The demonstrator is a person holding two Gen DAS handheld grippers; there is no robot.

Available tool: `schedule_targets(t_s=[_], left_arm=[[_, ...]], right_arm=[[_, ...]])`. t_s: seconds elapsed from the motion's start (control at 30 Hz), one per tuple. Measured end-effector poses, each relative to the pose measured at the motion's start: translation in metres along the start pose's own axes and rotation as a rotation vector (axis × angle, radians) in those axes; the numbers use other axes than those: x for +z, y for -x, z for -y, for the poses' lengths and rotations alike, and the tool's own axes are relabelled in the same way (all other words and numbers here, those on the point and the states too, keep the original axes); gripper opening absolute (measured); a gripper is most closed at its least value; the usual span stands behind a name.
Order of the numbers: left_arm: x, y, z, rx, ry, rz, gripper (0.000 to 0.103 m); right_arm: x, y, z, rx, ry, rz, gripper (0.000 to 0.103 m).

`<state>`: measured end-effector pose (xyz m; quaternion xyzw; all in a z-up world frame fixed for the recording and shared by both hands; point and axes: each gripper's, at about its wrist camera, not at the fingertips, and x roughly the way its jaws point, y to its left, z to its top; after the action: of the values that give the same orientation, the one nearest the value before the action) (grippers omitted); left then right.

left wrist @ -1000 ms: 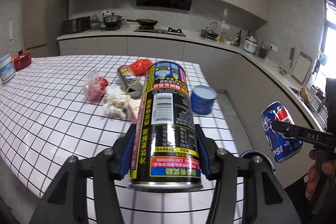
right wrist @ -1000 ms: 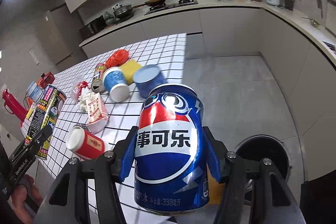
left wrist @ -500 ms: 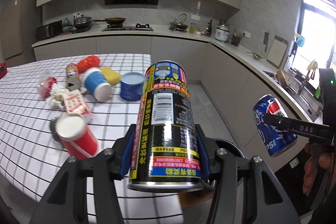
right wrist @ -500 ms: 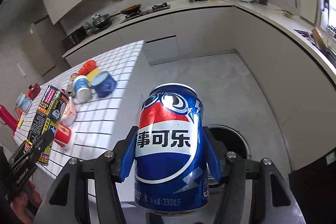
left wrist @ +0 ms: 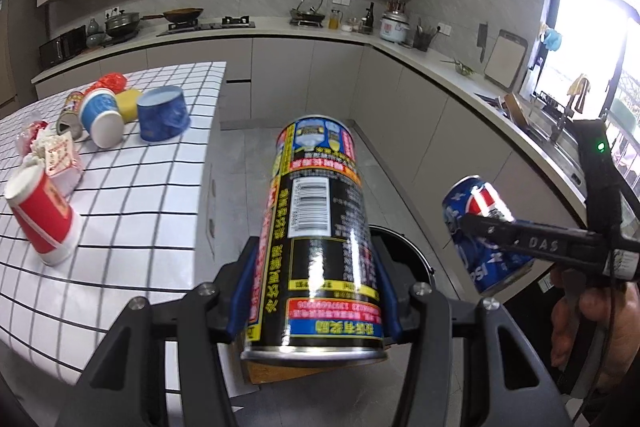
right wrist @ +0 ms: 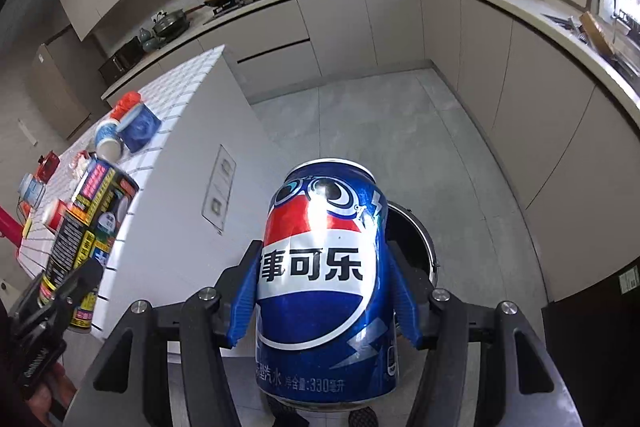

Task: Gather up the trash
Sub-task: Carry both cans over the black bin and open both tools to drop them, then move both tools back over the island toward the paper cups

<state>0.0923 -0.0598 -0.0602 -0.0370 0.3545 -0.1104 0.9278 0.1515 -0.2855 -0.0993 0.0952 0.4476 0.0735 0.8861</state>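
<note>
1. The tall black can (left wrist: 320, 247), a glossy metal cylinder with yellow and red print and a barcode, is sitting upright between the blue pads of the left gripper (left wrist: 316, 291), off the near right edge of the tiled table (left wrist: 132, 211).
2. The blue soda can (right wrist: 328, 283), shiny aluminium with a red, white and blue band and bold characters, is being held upright by the right gripper (right wrist: 324, 291), to the right of the black can.
3. Both claws are standing narrow, their blue pads pressing each can's sides, and they are touching nothing else.
4. The round dark trash bin (right wrist: 416, 247) with its metal rim is lying on the grey floor directly behind and below both cans; its inside is too dark to read.
5. On the white table with black grid lines, to the left, a red paper cup (left wrist: 40, 215) is lying tipped on its side nearest.
6. Further back, a crumpled white wrapper (left wrist: 56, 155), a blue and white cup (left wrist: 100, 115) on its side and a blue tub (left wrist: 162, 113) are sitting close together.
</note>
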Motion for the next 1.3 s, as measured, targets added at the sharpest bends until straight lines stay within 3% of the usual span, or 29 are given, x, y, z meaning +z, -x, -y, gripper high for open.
schedule_targets(t_s=[0.37,0.77,0.8,0.87,0.9,0.97,1.1,1.3], left_arm=[[-0.019,-0.055,0.032,-0.021,0.005,-0.072,0.053],[-0.02,-0.09,0.045,-0.024,-0.003,-0.113,0.053],[-0.021,-0.094,0.047,-0.027,-0.007,-0.116,0.053],[-0.028,-0.113,0.051,-0.06,-0.018,-0.161,0.054],[-0.035,-0.13,0.055,-0.076,-0.018,-0.192,0.06],[-0.052,-0.155,0.058,-0.042,-0.024,-0.216,0.088],[-0.06,-0.152,0.049,-0.011,0.017,-0.212,0.088],[-0.034,-0.112,0.054,0.031,-0.002,-0.19,0.088]], right_arm=[[-0.021,-0.069,0.043,0.026,0.03,-0.067,0.061],[-0.008,-0.11,0.065,0.088,0.012,-0.099,0.062],[-0.008,-0.116,0.064,0.112,0.02,-0.11,0.069],[-0.006,-0.126,0.072,0.08,0.026,-0.123,0.098],[-0.004,-0.128,0.081,0.029,0.005,-0.102,0.098],[-0.003,-0.126,0.108,0.06,-0.067,-0.06,0.098],[-0.01,-0.116,0.146,0.037,-0.156,-0.019,0.098],[-0.003,-0.093,0.135,0.021,-0.157,-0.031,0.098]])
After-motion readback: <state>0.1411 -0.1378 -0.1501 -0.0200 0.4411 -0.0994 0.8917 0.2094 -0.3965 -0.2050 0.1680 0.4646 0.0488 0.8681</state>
